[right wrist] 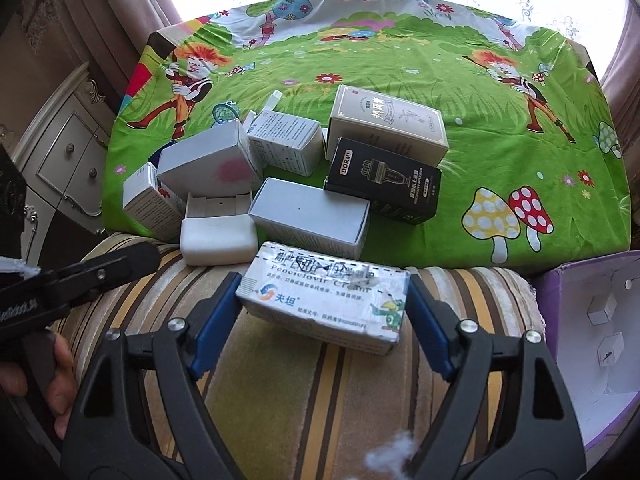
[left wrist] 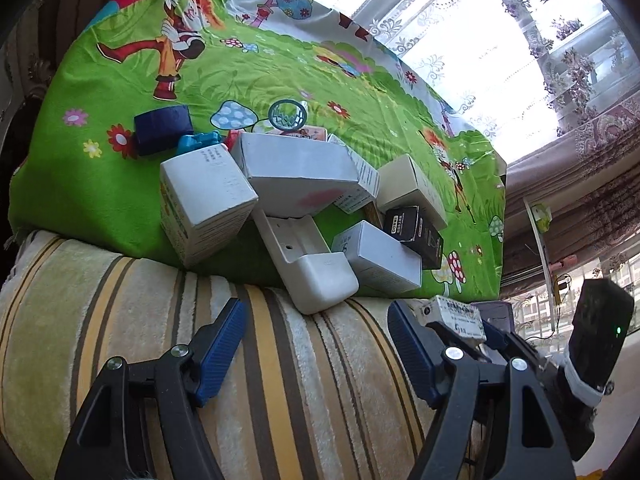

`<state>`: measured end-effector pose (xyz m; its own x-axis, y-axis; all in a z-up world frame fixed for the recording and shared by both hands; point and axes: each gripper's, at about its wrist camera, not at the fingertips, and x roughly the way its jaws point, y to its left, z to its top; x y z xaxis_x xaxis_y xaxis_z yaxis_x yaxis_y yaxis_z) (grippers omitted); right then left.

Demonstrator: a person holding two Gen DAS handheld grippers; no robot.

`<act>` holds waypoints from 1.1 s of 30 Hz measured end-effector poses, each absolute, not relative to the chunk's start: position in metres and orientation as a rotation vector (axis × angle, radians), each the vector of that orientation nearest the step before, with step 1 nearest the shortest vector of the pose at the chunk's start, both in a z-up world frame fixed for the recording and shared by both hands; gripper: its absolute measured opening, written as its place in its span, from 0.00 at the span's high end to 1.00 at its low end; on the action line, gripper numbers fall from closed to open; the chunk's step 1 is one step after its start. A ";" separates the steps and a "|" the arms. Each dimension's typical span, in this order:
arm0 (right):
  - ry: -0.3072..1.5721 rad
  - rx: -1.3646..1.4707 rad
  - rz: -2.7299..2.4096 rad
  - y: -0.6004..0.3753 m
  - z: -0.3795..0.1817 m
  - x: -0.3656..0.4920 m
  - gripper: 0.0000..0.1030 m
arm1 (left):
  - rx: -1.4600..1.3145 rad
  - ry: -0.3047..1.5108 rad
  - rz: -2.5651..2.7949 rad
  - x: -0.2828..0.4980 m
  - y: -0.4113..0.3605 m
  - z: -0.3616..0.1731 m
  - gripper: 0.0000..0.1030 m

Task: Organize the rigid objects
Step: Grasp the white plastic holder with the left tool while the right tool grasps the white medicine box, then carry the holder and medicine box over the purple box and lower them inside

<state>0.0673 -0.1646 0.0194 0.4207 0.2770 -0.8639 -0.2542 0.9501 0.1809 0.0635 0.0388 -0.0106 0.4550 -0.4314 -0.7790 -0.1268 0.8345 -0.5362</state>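
A pile of boxes lies on a green cartoon cloth: white cartons, a black box, a beige box and a white plastic holder. My right gripper is shut on a white cream box, holding it above the striped cushion. In the left wrist view that box and the right gripper show at lower right. My left gripper is open and empty over the cushion, just short of the white holder and cartons.
An open purple box with small white pieces inside stands at the right of the cushion. A dark blue block and a teal toy lie behind the pile. A cabinet is on the left, curtains behind.
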 end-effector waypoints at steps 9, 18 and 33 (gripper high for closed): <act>1.039 0.048 0.336 -0.185 0.029 0.052 0.20 | -0.651 1.172 -0.197 0.097 0.031 -0.032 0.28; 1.014 0.074 0.329 -0.208 0.034 0.041 0.20 | -0.629 1.242 -0.219 0.105 0.022 -0.043 0.68; 0.971 0.102 0.302 -0.243 0.043 0.016 0.20 | -0.721 1.129 -0.274 0.052 0.021 -0.009 0.74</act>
